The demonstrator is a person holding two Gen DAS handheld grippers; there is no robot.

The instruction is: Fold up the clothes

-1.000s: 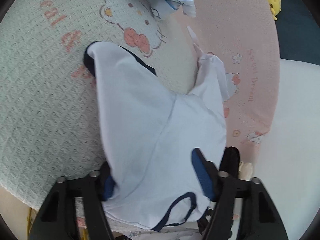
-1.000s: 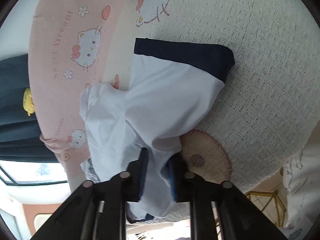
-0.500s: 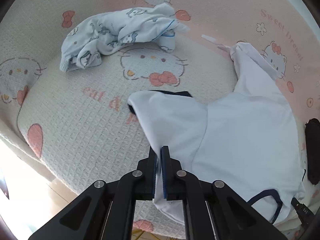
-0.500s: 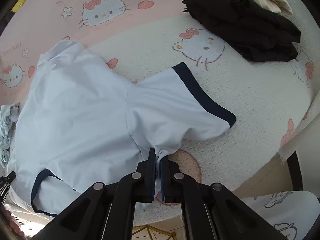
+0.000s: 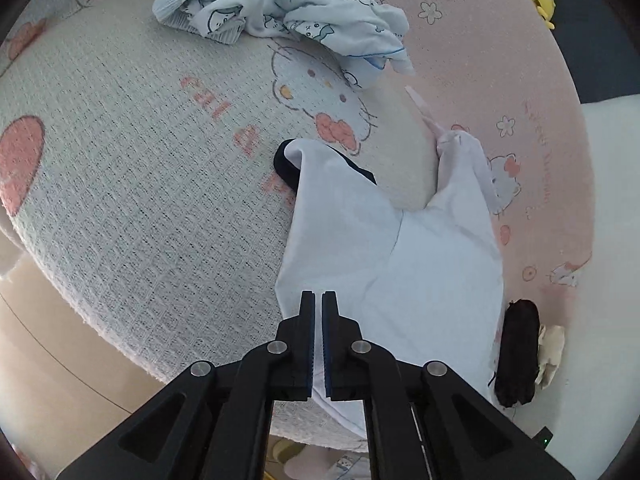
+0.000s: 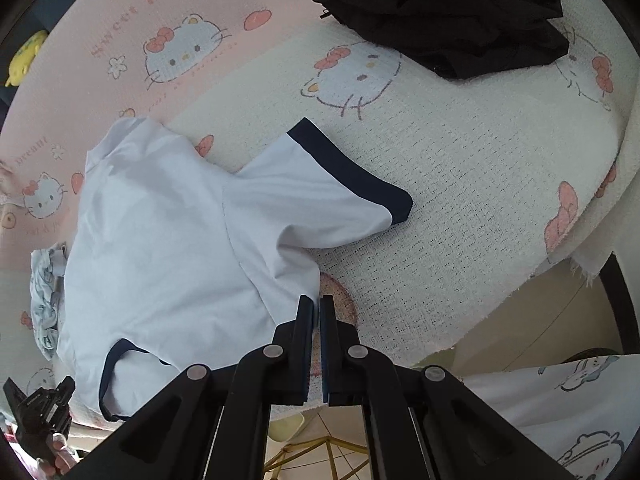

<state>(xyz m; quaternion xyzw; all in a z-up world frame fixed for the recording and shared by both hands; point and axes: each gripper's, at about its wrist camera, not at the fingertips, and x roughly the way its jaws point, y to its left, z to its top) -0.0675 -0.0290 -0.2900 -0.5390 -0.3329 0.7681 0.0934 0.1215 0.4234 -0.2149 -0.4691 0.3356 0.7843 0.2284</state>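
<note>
Bed (image 6: 480,200): a cream waffle-weave cover with cartoon-cat prints, and a pink band along its far edge.

Shirt (image 6: 168,248): white, with navy cuffs and neckband, spread near the front edge with the neck toward you. The right sleeve (image 6: 320,188) lies flat and pointing outward. The left sleeve (image 5: 320,184) is curled, with its cuff turned under. Expect thin, limp, light cloth that drapes, creases and slides over the rough cover. It holds no shape of its own, so take it at seams, cuffs or hem corners, pinching one layer or both on purpose.

Black garment (image 6: 440,16): bunched at the far right of the bed.

Printed pale-blue garment (image 5: 280,4): crumpled at the far left.

Left gripper (image 5: 318,300): jaws clenched on the shirt's side edge below the left sleeve, with cloth running between the pads.

Right gripper (image 6: 316,304): jaws closed at the underarm edge. You cannot tell whether any cloth is caught between them.
</note>
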